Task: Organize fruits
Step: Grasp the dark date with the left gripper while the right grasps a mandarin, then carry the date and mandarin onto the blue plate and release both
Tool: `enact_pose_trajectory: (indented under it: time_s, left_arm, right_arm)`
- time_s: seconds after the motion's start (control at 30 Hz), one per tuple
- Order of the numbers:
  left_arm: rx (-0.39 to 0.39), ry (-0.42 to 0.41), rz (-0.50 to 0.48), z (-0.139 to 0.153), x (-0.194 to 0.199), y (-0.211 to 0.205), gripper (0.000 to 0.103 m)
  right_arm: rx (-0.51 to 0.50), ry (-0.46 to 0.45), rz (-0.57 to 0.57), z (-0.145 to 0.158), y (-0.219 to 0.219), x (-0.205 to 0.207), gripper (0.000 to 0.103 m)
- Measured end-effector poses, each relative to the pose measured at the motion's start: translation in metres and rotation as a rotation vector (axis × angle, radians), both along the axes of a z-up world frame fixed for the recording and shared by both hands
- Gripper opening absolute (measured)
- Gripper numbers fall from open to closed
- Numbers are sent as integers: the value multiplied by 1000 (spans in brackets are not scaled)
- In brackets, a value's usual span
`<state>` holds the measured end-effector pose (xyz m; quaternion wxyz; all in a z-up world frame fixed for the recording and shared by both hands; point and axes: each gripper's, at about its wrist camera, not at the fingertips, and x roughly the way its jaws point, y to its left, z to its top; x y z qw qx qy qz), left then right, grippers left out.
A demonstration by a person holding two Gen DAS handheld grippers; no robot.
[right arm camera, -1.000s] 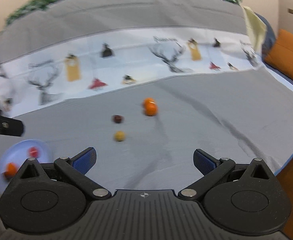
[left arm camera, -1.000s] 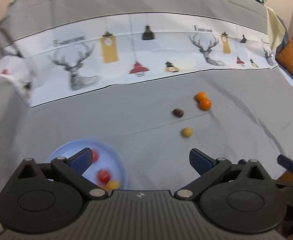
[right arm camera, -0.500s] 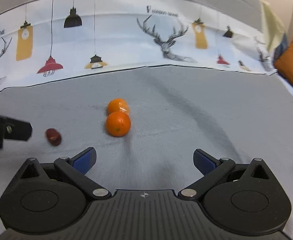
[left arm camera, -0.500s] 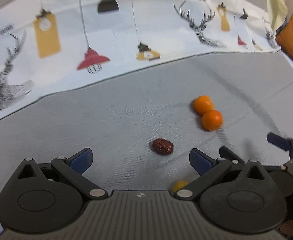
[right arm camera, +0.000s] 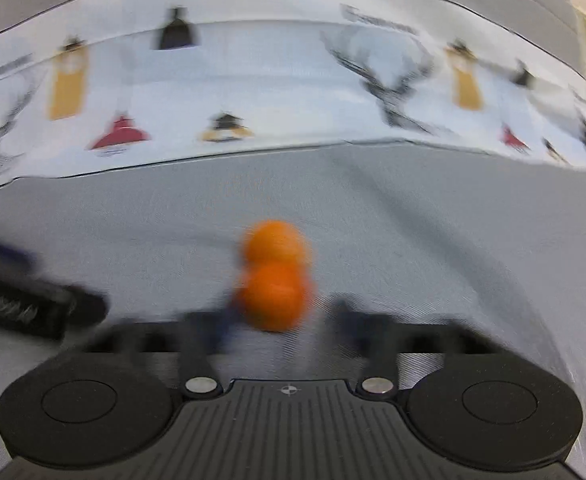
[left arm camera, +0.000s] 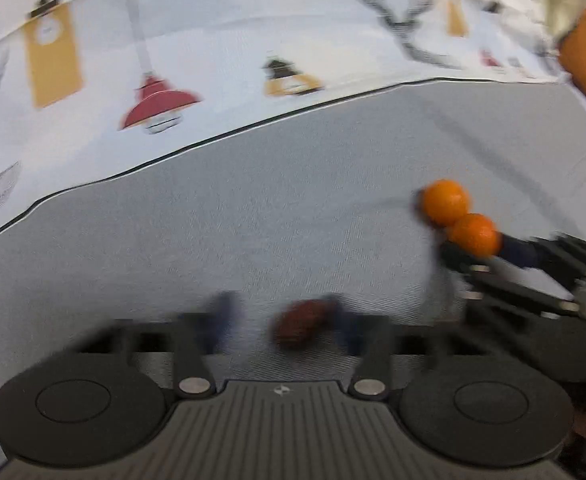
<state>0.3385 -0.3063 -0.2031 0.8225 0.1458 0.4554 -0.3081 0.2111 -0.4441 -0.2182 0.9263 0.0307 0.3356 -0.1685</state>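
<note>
Dark red fruit (left arm camera: 299, 322): sits between the left gripper (left arm camera: 281, 320) fingers, close to the right one.
Left jaws: closing; blur hides any squeeze.
Near orange (right arm camera: 273, 296): sits between the right gripper (right arm camera: 281, 316) fingers, touching the far orange (right arm camera: 275, 240).
Right jaws: closing.

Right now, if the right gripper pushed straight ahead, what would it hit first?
The near orange, already between the right gripper's closing fingers; the second orange sits just behind it, seemingly touching. Blur hides pad contact.
</note>
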Motion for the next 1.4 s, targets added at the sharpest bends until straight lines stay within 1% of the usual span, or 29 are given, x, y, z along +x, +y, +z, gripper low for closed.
enact_pose_trajectory:
  time_s: [0.03, 0.07, 0.1, 0.17, 0.23, 0.3, 0.37, 0.5, 0.57, 0.63, 0.67, 0.73, 0.9, 1.03, 1.1, 1.23, 1.4]
  left_arm:
    - [-35, 47, -7, 2, 1, 4, 23]
    - [-56, 81, 0, 3, 2, 8, 23]
    - [-61, 85, 13, 5, 0, 13, 23]
    - [-66, 58, 23, 16, -6, 23, 23]
    - [-95, 54, 33, 33, -16, 34, 23]
    - [-110, 15, 31, 56, -33, 47, 23]
    - [-118, -25, 25, 79, -50, 59, 23]
    - [-127, -63, 46, 128, -95, 95, 23]
    - [-114, -98, 61, 148, -121, 115, 23]
    - [-80, -144, 83, 168, -151, 141, 23]
    - [-63, -154, 99, 175, -164, 154, 23]
    - [-45, -144, 133, 190, -192, 184, 23]
    - [-42, -125, 222, 213, -258, 258, 23]
    - [-46, -120, 294, 222, -304, 306, 23]
    - [-58, -110, 317, 223, -323, 326, 23]
    - [-65, -127, 349, 224, -350, 350, 23]
    - [-96, -138, 390, 230, -372, 369, 23]
  right_arm:
    - [-17, 15, -10, 2, 4, 1, 35]
    - [-14, 22, -26, 3, 5, 0, 35]
    - [-1, 28, -55, 5, 4, -2, 35]
    - [11, 33, -118, 11, 3, -10, 35]
    - [37, 14, -166, 23, 3, -28, 35]
    - [51, -15, -187, 37, 8, -48, 35]
    - [44, -45, -198, 53, 16, -71, 35]
    - [47, -111, -194, 96, 38, -121, 35]
    - [37, -143, -173, 117, 52, -143, 35]
    - [-13, -173, -134, 138, 75, -168, 35]
    - [-19, -186, -107, 147, 85, -179, 35]
    - [-5, -202, -52, 162, 109, -204, 35]
    - [41, -210, 138, 190, 176, -261, 35]
    - [80, -208, 256, 203, 224, -297, 35]
    - [75, -211, 297, 207, 246, -314, 35]
    - [36, -198, 372, 207, 284, -334, 35]
    - [-6, -216, 414, 218, 307, -350, 35]
